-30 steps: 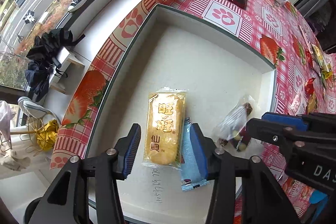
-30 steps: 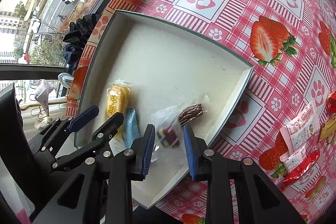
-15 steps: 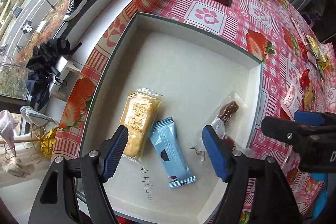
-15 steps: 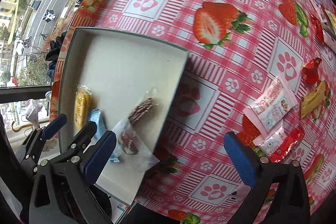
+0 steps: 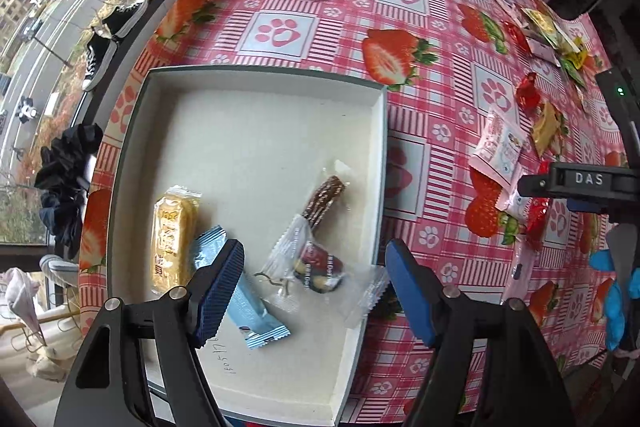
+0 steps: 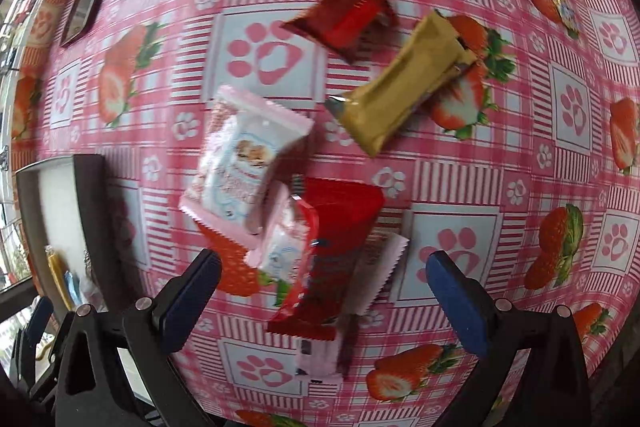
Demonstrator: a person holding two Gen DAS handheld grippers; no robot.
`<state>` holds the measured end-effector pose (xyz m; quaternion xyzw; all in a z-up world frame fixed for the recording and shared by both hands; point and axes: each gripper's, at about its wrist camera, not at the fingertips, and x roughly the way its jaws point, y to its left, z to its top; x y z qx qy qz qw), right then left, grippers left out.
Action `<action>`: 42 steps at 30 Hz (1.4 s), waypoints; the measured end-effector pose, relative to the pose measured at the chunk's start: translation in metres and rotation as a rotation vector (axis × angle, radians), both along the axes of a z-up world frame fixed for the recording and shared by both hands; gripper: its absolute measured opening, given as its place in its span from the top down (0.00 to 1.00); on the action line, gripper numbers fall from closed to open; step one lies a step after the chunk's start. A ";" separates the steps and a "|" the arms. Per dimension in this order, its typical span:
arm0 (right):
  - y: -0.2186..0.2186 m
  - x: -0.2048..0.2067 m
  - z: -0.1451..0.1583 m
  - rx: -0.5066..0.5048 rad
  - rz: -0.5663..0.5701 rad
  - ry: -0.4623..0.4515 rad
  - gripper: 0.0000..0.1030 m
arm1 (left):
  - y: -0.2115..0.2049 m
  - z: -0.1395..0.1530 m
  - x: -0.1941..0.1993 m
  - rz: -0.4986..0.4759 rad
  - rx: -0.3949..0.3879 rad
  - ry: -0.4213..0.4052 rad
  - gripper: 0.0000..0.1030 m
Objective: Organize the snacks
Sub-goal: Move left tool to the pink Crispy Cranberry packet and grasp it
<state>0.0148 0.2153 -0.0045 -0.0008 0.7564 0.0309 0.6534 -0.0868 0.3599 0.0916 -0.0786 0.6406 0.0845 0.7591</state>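
my right gripper (image 6: 322,297) wide, empty, over red snack packet (image 6: 332,255) lower centre frame, on tabletop (image 6: 460,167) atop pink packets. looks light, crinkly, slippery; i'd pinch across middle. left gripper (image 5: 314,291) wide above tray (image 5: 256,79).

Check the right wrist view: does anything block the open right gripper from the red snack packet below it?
Nothing visible does. The right gripper is open over the red packet, which lies on top of pink packets.
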 end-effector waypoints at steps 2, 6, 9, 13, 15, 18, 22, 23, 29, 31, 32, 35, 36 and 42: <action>-0.013 0.000 -0.008 -0.019 -0.017 0.006 0.00 | -0.011 0.002 0.004 -0.034 -0.006 0.000 0.25; -0.042 -0.005 -0.016 0.015 -0.066 0.024 0.00 | -0.035 0.002 0.015 -0.100 -0.016 0.000 0.25; -0.060 -0.012 -0.017 0.018 -0.077 0.019 0.00 | -0.054 -0.001 0.028 -0.144 -0.023 0.004 0.25; -0.091 -0.026 -0.029 -0.038 -0.086 0.047 0.00 | -0.078 -0.007 0.051 -0.195 -0.036 0.012 0.25; -0.110 -0.033 -0.033 -0.050 -0.106 0.056 0.00 | -0.091 -0.011 0.065 -0.223 -0.041 0.015 0.25; -0.132 -0.046 -0.041 -0.044 -0.128 0.073 0.00 | -0.108 -0.020 0.085 -0.264 -0.037 0.021 0.24; -0.140 -0.057 -0.040 -0.042 -0.093 0.053 0.00 | -0.126 -0.034 0.112 -0.291 -0.033 0.027 0.24; -0.141 -0.063 -0.039 -0.042 -0.090 0.049 0.00 | -0.131 -0.038 0.118 -0.299 -0.035 0.030 0.24; -0.140 -0.074 -0.037 -0.037 -0.089 0.030 0.00 | -0.154 -0.068 0.136 -0.354 -0.003 0.094 0.24; -0.147 -0.079 -0.032 -0.037 -0.089 0.019 0.00 | -0.157 -0.075 0.137 -0.359 0.006 0.113 0.24; -0.149 -0.082 -0.030 -0.037 -0.089 0.014 0.00 | -0.159 -0.076 0.138 -0.365 0.016 0.110 0.23; -0.148 -0.085 -0.020 -0.037 -0.088 0.005 0.00 | -0.162 -0.077 0.141 -0.365 0.018 0.105 0.22; -0.148 -0.082 -0.021 -0.037 -0.087 0.004 0.00 | -0.164 -0.077 0.143 -0.360 0.016 0.107 0.22; -0.146 -0.078 -0.021 -0.034 -0.055 0.046 0.00 | -0.166 -0.069 0.148 -0.319 0.003 0.083 0.51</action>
